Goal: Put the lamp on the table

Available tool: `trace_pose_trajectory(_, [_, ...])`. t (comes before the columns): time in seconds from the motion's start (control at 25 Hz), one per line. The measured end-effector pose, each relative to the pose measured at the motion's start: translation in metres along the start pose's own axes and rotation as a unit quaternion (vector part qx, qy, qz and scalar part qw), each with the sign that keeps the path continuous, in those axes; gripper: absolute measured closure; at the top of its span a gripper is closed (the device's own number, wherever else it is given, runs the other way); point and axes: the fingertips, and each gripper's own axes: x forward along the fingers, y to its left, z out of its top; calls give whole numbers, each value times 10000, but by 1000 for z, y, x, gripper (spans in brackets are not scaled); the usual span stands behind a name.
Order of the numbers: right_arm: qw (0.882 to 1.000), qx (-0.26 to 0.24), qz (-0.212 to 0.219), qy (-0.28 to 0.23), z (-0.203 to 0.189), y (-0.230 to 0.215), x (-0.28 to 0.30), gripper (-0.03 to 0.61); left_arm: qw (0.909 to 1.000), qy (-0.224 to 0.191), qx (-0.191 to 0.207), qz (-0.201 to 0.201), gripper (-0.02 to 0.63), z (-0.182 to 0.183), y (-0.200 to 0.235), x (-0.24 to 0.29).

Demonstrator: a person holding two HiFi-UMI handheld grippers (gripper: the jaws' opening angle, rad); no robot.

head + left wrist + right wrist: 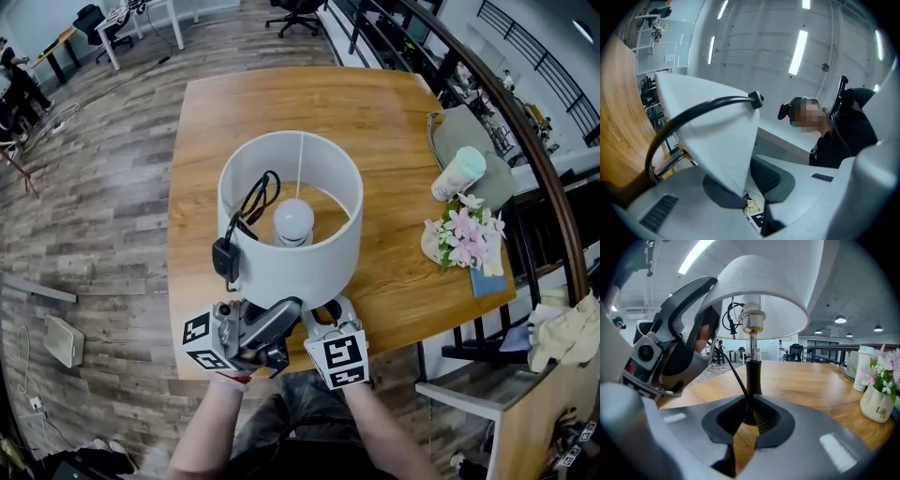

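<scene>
white-shaded lamp (292, 255) upright at near edge of wooden table (394, 122)

Bright, even indoor light fills all three views. It comes from ceiling strip lights (799, 47) that glare white in the left gripper view, and it leaves only faint, soft shadows on the wooden table (394, 122), which has a mild sheen. The white lampshade (300, 272) looks bright but keeps a crisp edge. The wide-angle lenses bend straight lines towards the edges and black out the corners of both gripper views, where the near bodies of the left gripper (747, 199) and right gripper (749, 416) are soft and out of focus.
</scene>
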Motion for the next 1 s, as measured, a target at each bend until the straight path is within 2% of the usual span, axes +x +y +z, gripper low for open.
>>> trace_pose_trajectory(0.56, [9999,83,-121,58,-7,2,-8,525,10000,52,-29,2,574,-6,-7,-7])
trace_pose_trajectory(1.0, [9998,90,-184,80,-14,0,-18,526,9990,126,181,392,569,-15,-3,-21])
